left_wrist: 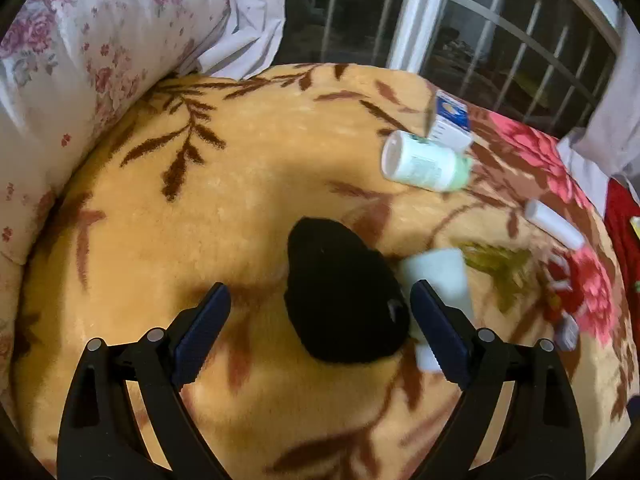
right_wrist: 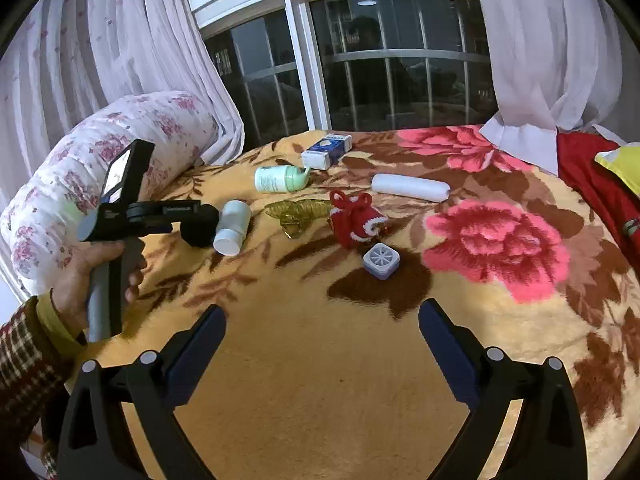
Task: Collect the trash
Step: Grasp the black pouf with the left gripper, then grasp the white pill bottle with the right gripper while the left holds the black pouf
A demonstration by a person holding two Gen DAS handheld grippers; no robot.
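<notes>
The white bottle point(left_wrist: 436, 280) is lying on its side on the bed's blanket point(left_wrist: 240, 184), sitting right of centre in the left wrist view with its long axis running from upper left to lower right, partly hidden behind the right finger of the left tool point(left_wrist: 320, 312). In the right wrist view the same white bottle point(right_wrist: 232, 222) is showing at centre left, its cap end facing the camera, just beside the dark front end of the hand-held left tool. A black object point(left_wrist: 344, 292) is lying between the left tool's fingers, touching neither pad as far as the blurred picture shows; what it is cannot be told. The left tool is standing wide apart and holding nothing, and it is pointing steeply down at the bed. The person's left hand point(right_wrist: 96, 276) is gripping its handle, a checked sleeve point(right_wrist: 24, 360) showing below. The left hand is by far the nearer to the bottle. The right tool point(right_wrist: 322, 344) is hanging spread wide over bare blanket in the lower frame, empty, well apart from the bottle. The green bottle point(right_wrist: 280, 178), blue and white box point(right_wrist: 326, 150) and white roll point(right_wrist: 410, 187) are lying farther up the frame.
</notes>
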